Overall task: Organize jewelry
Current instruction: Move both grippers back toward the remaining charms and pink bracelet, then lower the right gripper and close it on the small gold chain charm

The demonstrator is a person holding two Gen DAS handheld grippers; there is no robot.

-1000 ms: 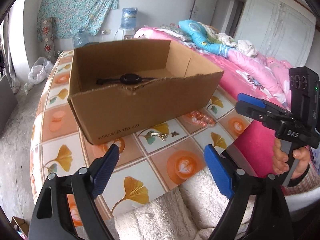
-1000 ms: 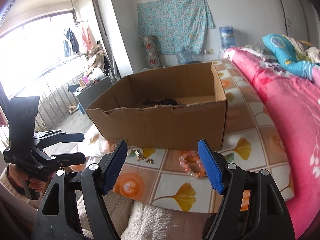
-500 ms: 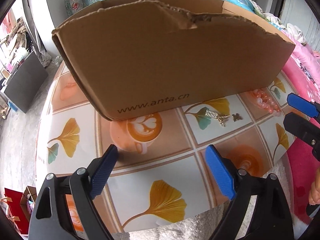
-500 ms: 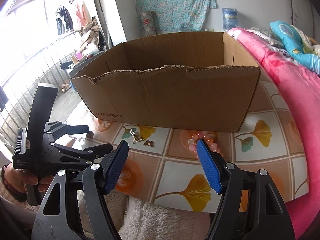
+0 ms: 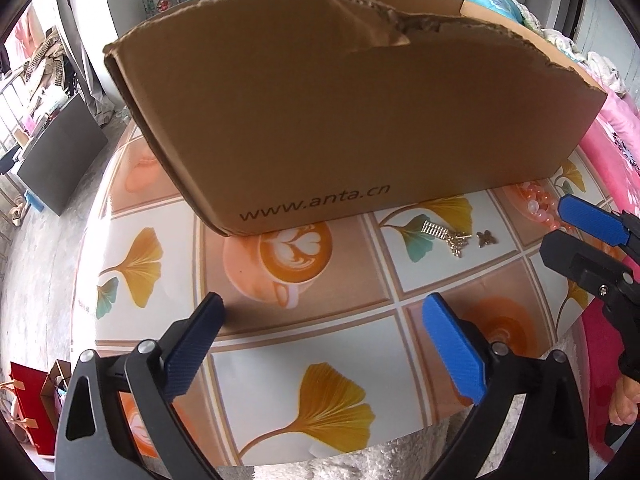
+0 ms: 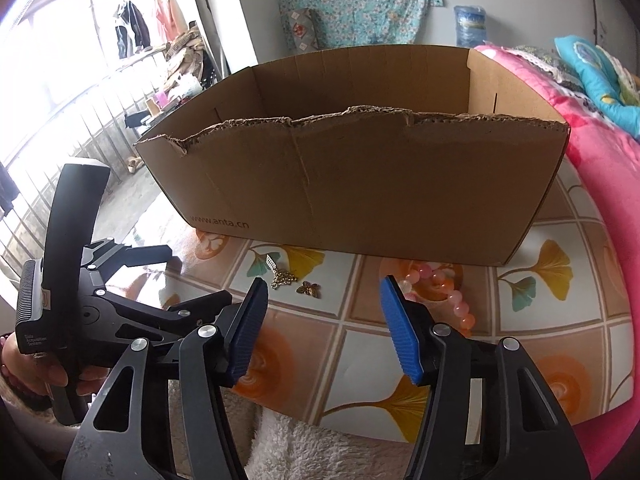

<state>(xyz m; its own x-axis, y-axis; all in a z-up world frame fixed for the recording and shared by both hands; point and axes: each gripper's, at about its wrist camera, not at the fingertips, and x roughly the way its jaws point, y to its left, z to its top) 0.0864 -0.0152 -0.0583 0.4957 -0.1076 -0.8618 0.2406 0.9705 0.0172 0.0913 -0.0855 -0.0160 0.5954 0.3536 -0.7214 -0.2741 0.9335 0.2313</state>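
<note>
A torn-rimmed cardboard box (image 5: pixel 340 120) (image 6: pixel 360 184) stands on a table with a leaf-and-coffee patterned cloth (image 5: pixel 280 344). In front of it lie a gold chain with a small tag (image 5: pixel 444 236) (image 6: pixel 280 276), a gold butterfly charm (image 5: pixel 486 239) (image 6: pixel 308 289) and a pink bead bracelet (image 5: pixel 536 204) (image 6: pixel 440 280). My left gripper (image 5: pixel 324 308) (image 6: pixel 200 276) hovers low over bare cloth left of the jewelry, its jaws opening and nothing between them. My right gripper (image 6: pixel 323 286) (image 5: pixel 556 224) is open, its jaws closing, just short of the charm, between chain and bracelet. Its pads touch nothing.
A pink quilted bed (image 6: pixel 600 168) runs along the table's right side. White fluffy fabric (image 6: pixel 320 448) lies at the near table edge. Left of the table are the floor, a dark cabinet (image 5: pixel 60 160), gift bags (image 5: pixel 32 408) and a railing with hung clothes (image 6: pixel 132 32).
Both grippers came down and closer to the table and box front. The box's inside, seen before with a dark item, is hidden now. Left jaws widened; right jaws narrowed.
</note>
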